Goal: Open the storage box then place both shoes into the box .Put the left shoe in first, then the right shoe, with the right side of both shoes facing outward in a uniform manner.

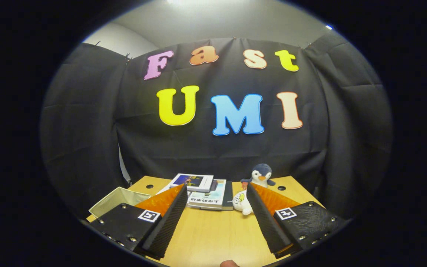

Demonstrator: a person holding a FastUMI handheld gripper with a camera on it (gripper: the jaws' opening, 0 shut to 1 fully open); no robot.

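My gripper (216, 191) is open, its two black ribbed fingers with orange backs spread wide above the wooden table (213, 230), and nothing lies between them. A pale fabric storage box (114, 200) stands at the table's left edge, just outside and behind the left finger (169, 218), with its top showing an open hollow. The right finger (267, 218) partly covers a small white plush.
Beyond the fingers a stack of books (204, 191) lies near the table's far edge. A penguin plush (260, 175) sits to the right of the books, with a small white plush (240, 202) in front of it. Black cloth walls close the booth behind.
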